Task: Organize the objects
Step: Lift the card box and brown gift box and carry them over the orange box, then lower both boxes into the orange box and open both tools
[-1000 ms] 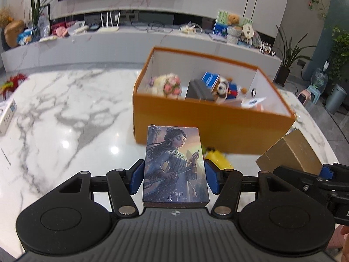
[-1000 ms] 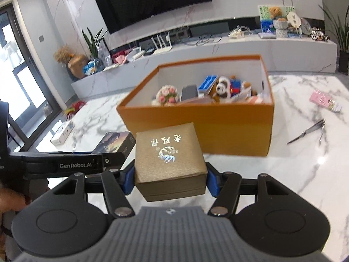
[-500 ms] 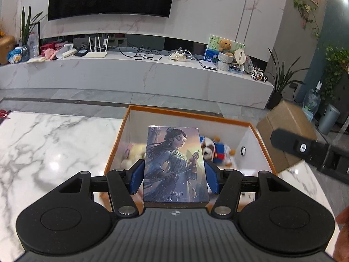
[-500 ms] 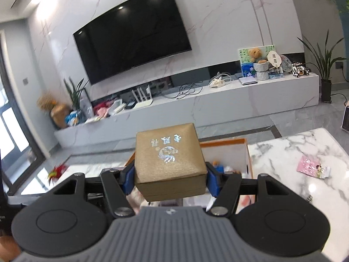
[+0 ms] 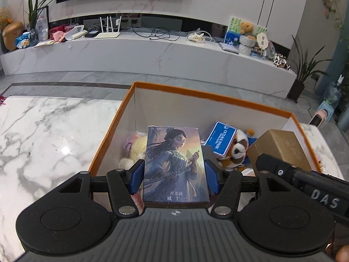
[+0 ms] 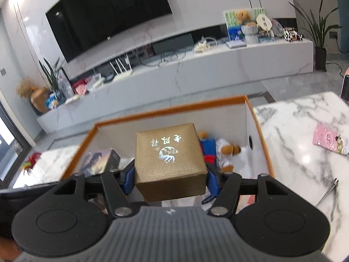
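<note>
You had both grippers over the open orange storage box (image 5: pixel 218 96), each loaded. Your left gripper (image 5: pixel 174 174) was closed to the width of the illustrated card box (image 5: pixel 174 163), its blue pads pressed flat on the two long sides. Your right gripper (image 6: pixel 170 174) was clamped the same way on the gold gift box (image 6: pixel 169 157), which also showed in the left view (image 5: pixel 281 146) near the box's right wall.

The main risk from there, as I judged it, was crowding. The two grippers hung close together over one opening, and the right gripper's black body crossed the left view just beside the left one, so a careless drop or turn could have knocked them together. The floor below was already busy: a plush dog (image 5: pixel 236 150), a blue card packet (image 5: pixel 221 140) and a pale plush toy (image 5: pixel 135 146). A rigid box released onto soft, lumpy plush would likely have tipped or come to rest tilted instead of lying flat. Letting go from too high could also have dented a corner.

The card box was a slim, smooth rectangle with a glossy printed face, easy to slide between flat pads. The gold box was squarer and thicker, with a fine-textured paper skin and foil lettering. The orange box had stiff, straight walls, white inside, sitting on polished marble table (image 5: pixel 43 135).
</note>
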### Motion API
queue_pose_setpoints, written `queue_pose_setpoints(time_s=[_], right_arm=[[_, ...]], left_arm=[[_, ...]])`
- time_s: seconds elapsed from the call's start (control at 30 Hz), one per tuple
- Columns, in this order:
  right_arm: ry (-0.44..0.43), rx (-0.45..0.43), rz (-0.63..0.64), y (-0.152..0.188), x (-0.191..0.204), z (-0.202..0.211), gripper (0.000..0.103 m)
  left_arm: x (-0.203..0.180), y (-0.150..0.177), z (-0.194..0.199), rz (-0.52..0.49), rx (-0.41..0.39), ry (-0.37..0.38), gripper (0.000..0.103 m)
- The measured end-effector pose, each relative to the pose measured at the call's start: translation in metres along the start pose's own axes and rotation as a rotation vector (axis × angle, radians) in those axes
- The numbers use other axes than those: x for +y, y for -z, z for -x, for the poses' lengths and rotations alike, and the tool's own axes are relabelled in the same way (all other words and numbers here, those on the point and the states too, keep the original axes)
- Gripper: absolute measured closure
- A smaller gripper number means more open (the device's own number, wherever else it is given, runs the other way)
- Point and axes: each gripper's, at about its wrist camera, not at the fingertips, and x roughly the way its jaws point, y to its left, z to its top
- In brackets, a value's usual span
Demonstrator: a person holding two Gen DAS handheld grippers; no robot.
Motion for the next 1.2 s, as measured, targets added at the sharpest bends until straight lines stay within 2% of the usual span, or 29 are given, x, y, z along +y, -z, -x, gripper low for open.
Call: queue_pose_setpoints(time_s=[0.2,0.47,1.2], right_arm=[[0.033,0.039,0.020,0.008,0.000,-0.017,0.039],[0.083,0.047,0.092,0.014,0.013,-0.023,0.039],[0.142,0.088,0.220,0.016,0.021,-0.027,0.038]], left_arm=[[-0.004,0.004,-0.002,-0.018,0.014,-0.029,0.036],[-0.002,0.006,-0.008,-0.029,0.037,-0.069,0.036],[-0.006,0.011,-0.016,-0.055,0.077,-0.098,0.037]])
